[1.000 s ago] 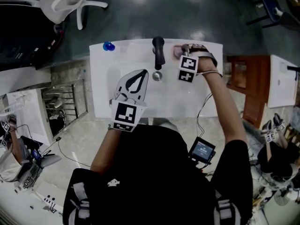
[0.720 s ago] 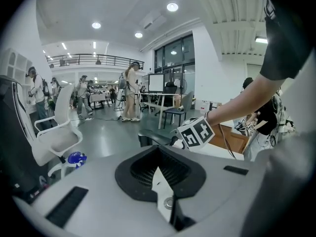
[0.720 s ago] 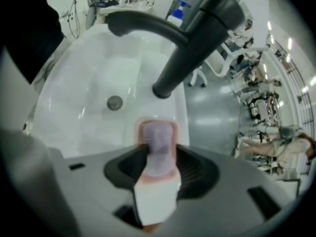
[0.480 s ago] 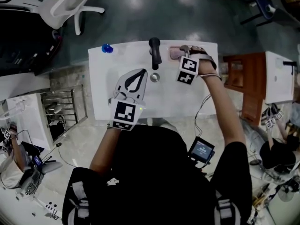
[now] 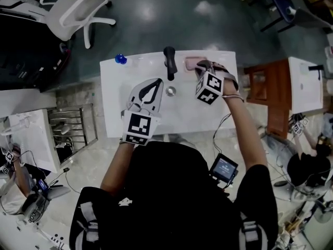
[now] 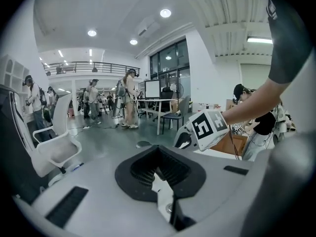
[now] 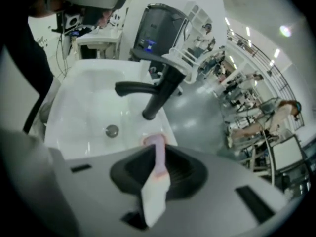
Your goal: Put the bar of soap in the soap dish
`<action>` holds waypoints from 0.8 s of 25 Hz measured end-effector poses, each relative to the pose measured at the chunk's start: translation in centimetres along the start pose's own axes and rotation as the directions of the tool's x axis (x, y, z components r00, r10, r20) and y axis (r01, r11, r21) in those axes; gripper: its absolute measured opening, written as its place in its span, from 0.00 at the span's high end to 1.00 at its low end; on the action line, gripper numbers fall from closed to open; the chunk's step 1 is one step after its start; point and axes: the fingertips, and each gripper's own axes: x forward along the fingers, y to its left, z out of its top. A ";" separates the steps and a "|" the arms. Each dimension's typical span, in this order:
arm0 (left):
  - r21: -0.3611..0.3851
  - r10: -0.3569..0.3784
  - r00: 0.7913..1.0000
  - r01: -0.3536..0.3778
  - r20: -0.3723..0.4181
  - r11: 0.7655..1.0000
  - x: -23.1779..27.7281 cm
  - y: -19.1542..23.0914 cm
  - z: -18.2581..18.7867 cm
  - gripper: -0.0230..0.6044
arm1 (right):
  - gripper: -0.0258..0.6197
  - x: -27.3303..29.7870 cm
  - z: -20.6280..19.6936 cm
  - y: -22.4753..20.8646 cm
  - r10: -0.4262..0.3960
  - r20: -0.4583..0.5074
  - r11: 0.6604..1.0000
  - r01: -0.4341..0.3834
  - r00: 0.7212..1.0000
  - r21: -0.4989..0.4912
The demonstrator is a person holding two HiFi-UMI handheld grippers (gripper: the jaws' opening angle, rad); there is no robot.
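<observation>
A white sink stands in a busy open hall. Your right gripper, its jaws just closed, pinches the pink bar of soap edge-on above the rim. That thin, slick hold could slip and drop it into the basin. Your left gripper is pressed together and empty.

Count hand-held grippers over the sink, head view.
2: the left hand-held gripper over the sink left of the drain, the right hand-held gripper at the back rim beside the faucet. None looks hidden there.
</observation>
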 end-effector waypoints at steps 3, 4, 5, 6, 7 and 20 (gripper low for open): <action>0.008 -0.003 1.000 0.003 0.009 1.000 -0.3 -0.3 0.5 0.93 | 0.87 -2.0 0.7 -0.3 -0.031 0.045 0.996 0.027 0.999 0.087; 0.011 -0.005 1.000 0.004 0.013 1.000 -0.4 -0.4 0.8 0.93 | 0.88 -2.7 0.9 -0.3 -0.040 0.063 0.992 0.032 0.997 0.121; 0.016 -0.007 1.000 0.006 0.017 1.000 -0.5 -0.5 1.0 0.93 | 0.88 -3.5 1.2 -0.3 -0.052 0.082 0.987 0.038 0.995 0.153; 0.022 -0.009 1.000 0.008 0.021 1.000 -0.6 -0.6 1.3 0.93 | 0.89 -4.2 1.4 -0.3 -0.066 0.100 0.982 0.047 0.993 0.183; 0.028 -0.010 1.000 0.010 0.027 1.000 -0.8 -0.7 1.5 0.93 | 0.89 -5.0 1.7 -0.3 -0.084 0.116 0.976 0.058 0.990 0.210; 0.106 0.006 0.995 -0.017 0.104 0.994 -2.8 0.5 5.9 0.93 | 0.91 -17.1 7.0 -4.0 -0.391 0.372 0.817 0.131 0.842 0.562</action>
